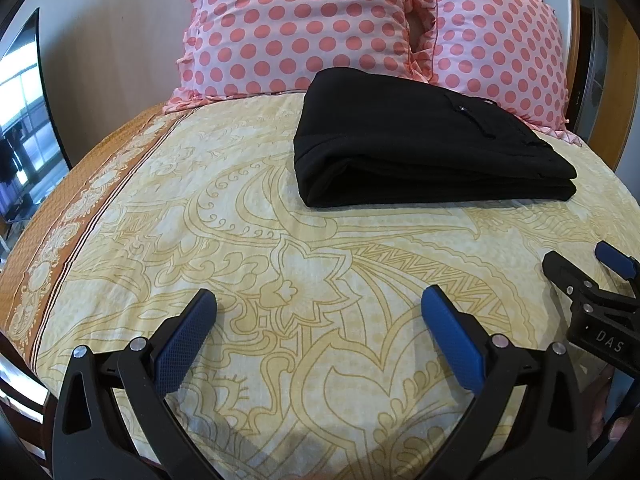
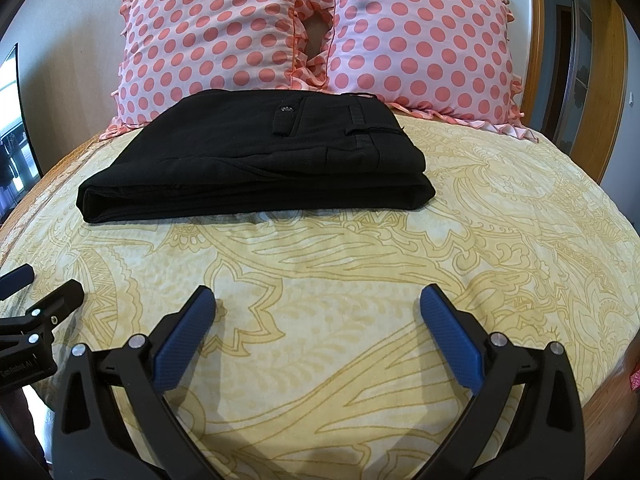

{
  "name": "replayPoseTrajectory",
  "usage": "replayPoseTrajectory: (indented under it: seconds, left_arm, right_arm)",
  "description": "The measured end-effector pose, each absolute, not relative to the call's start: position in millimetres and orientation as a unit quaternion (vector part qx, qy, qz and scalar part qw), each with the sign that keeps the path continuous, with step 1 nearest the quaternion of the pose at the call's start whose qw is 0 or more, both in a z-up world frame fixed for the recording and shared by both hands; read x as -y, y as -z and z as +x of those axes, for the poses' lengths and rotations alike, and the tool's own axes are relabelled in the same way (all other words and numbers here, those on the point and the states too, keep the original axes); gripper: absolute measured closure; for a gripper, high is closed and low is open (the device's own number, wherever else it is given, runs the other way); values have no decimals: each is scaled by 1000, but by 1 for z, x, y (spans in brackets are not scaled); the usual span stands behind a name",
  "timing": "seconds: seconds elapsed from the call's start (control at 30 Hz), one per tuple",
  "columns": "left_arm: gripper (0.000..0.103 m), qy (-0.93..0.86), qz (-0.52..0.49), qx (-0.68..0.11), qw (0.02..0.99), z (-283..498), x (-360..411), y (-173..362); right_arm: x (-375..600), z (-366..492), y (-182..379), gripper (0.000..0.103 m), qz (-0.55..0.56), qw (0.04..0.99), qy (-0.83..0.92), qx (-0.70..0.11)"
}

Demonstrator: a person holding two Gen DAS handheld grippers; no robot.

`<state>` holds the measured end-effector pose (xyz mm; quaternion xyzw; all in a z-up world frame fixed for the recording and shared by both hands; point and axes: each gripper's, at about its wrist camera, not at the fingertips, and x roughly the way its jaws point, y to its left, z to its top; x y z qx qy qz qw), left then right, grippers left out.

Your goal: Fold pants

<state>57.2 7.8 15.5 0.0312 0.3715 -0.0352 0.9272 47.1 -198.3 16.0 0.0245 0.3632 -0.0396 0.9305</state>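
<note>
The black fabric pants (image 1: 424, 140) lie folded into a compact, multi-layer rectangular stack on the bed (image 1: 320, 264), which is covered by a pale yellow bedsheet with an ochre floral and paisley line pattern (image 2: 360, 264). The stack sits at the far end of the bed, just in front of two pink pillows with coral polka dots and ruffled edges (image 2: 312, 28); its far edge meets or overlaps the pillow bases. A buttoned pocket flap (image 2: 285, 118) and belt loops show on the top layer in the right wrist view. The folded edge of the stack faces the cameras.

The left hand-held gripper (image 1: 318, 308) is released: its two black arms with blue textured pads (image 1: 452, 336) are spread wide, with nothing between them. It hangs above bare bedsheet, well apart from the pants. The right hand-held gripper (image 2: 318, 308) is likewise released, fingers spread wide and grasping nothing, also over bare bedsheet near the front of the bed.

Each unit appears at the edge of the other's view: the right one at the lower right of the left wrist view, the left one at the lower left of the right wrist view.

A wooden bed frame (image 2: 608, 80) borders the bed on the right. A dark-framed reflective panel (image 1: 24, 128) stands at the left.
</note>
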Motion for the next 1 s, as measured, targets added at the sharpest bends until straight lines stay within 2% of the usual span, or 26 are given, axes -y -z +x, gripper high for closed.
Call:
replayPoseTrajectory:
  seconds: [1.0]
  left_arm:
    - [1, 37, 32, -366, 929, 57, -5, -14]
  right_arm:
    - [198, 47, -15, 2, 25, 931, 40, -362]
